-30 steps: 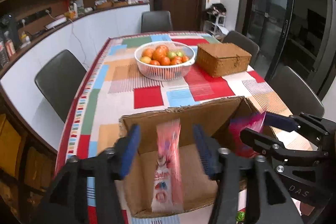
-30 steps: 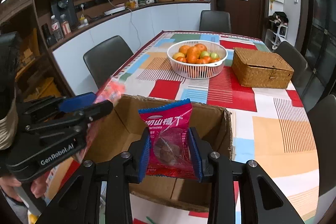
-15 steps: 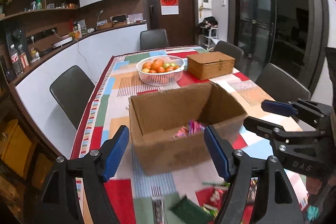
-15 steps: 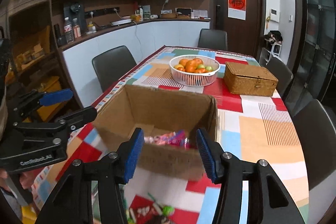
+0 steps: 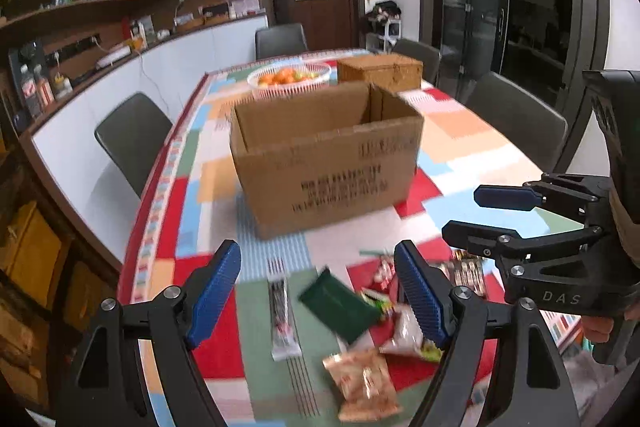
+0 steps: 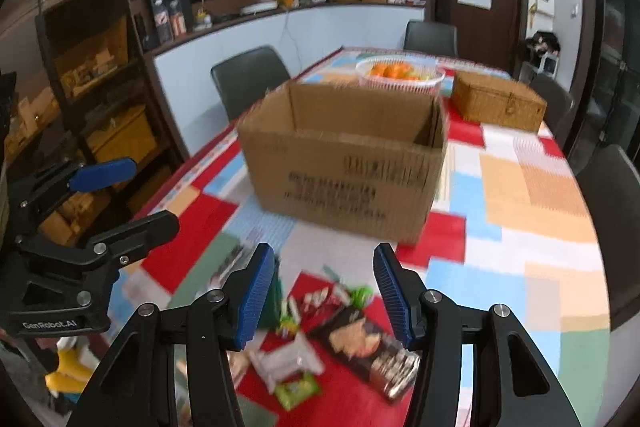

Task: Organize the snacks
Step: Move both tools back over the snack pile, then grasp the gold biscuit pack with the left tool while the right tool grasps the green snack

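An open cardboard box (image 5: 328,155) stands on the patchwork tablecloth; it also shows in the right wrist view (image 6: 344,159). Its inside is hidden from here. Loose snack packets lie on the near table: a dark green packet (image 5: 340,301), a long stick packet (image 5: 282,319), an orange-brown bag (image 5: 362,383), a dark cracker pack (image 6: 368,347) and a white packet (image 6: 288,363). My left gripper (image 5: 320,291) is open and empty above these snacks. My right gripper (image 6: 320,291) is open and empty above them too, and shows at the right of the left wrist view (image 5: 492,215).
A white basket of oranges (image 5: 290,79) and a wicker box (image 5: 380,71) stand behind the cardboard box. Dark chairs (image 5: 132,139) surround the table. The table's left edge (image 5: 136,227) is near. Shelves (image 6: 100,87) stand to the left.
Both grippers let go of their snack packets into the box, opened, and pulled back toward the near table. The loose snacks have come into view.
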